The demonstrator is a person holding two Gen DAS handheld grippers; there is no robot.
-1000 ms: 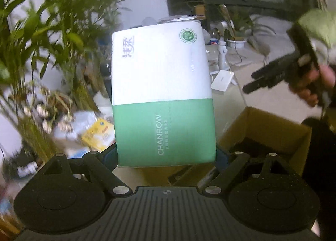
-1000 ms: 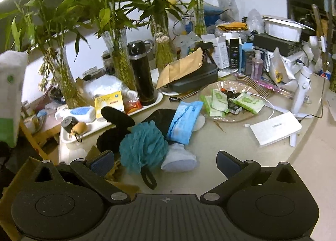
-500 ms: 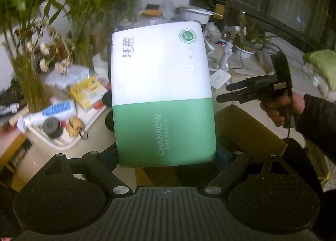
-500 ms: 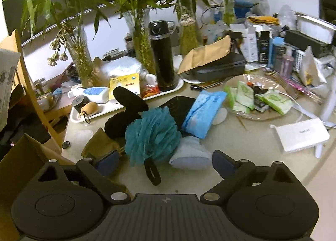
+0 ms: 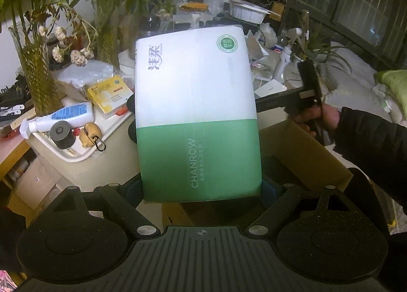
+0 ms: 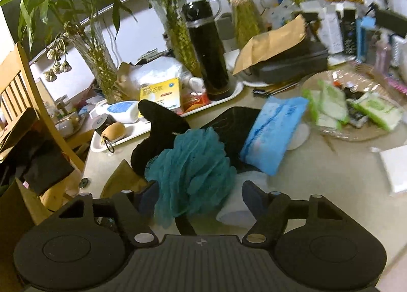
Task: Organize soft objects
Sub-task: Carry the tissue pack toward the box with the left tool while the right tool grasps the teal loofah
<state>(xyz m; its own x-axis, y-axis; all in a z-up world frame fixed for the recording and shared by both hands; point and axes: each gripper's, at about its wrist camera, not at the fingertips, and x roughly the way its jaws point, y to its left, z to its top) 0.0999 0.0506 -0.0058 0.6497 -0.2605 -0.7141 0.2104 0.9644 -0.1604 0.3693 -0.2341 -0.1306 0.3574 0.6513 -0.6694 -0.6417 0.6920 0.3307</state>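
Left hand-held gripper (image 5: 202, 187) clamped on tissue pack (image 5: 195, 116), held above cardboard box (image 5: 305, 154). Right hand-held gripper (image 6: 197, 190) spread wide around teal bath pouf (image 6: 190, 162) on surface (image 6: 318, 167). Next: lower pack into box, release; pinch pouf.

- We hold the left gripper (image 5: 202, 187) level, jaws clamped from 9 and 3 o'clock on the base of the tissue pack (image 5: 197, 113).
- Our right hand (image 5: 316, 120), at 3 o'clock in the left view, grips the handle.
- The right gripper (image 6: 197, 196) has its jaws spread wide, pointing toward 12 o'clock.
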